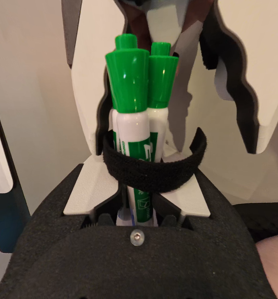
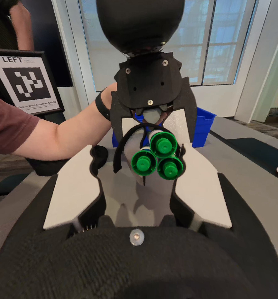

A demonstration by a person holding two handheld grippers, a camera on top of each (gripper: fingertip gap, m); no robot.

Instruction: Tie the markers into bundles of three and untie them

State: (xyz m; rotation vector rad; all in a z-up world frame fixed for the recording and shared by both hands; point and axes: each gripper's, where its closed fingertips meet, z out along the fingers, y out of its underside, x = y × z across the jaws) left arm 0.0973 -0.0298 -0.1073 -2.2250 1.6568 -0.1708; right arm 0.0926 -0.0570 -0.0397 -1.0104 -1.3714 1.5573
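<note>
So the three green-capped markers (image 1: 131, 100) are bunched together and sticking straight out of the left tool (image 1: 137, 202); its two fingers are pressed in on the white barrels near the back end, so it's pinching the bundle. From the right wrist view you look right at the cap ends (image 2: 157, 157), three green circles in a triangle, touching each other, held up off the grey worktop (image 2: 242, 155).

A black velcro strap (image 1: 152, 168) loops loosely around the barrels, just ahead of the left tool's fingers; it sags away from the markers on one side rather than hugging them; in the right wrist view the strap (image 2: 123, 145) arcs out beside the caps with a loose end hanging down.

The right tool (image 2: 137, 165) faces the caps head on with its white fingers spread wide; the bundle sits between the tips, and whether either finger touches the strap I can't tell.

Behind all that: a bare forearm (image 2: 67, 135) with a black wristband, a blue bin (image 2: 203, 127) on the worktop, and a framed sign (image 2: 26, 84) with a black-and-white square pattern.
</note>
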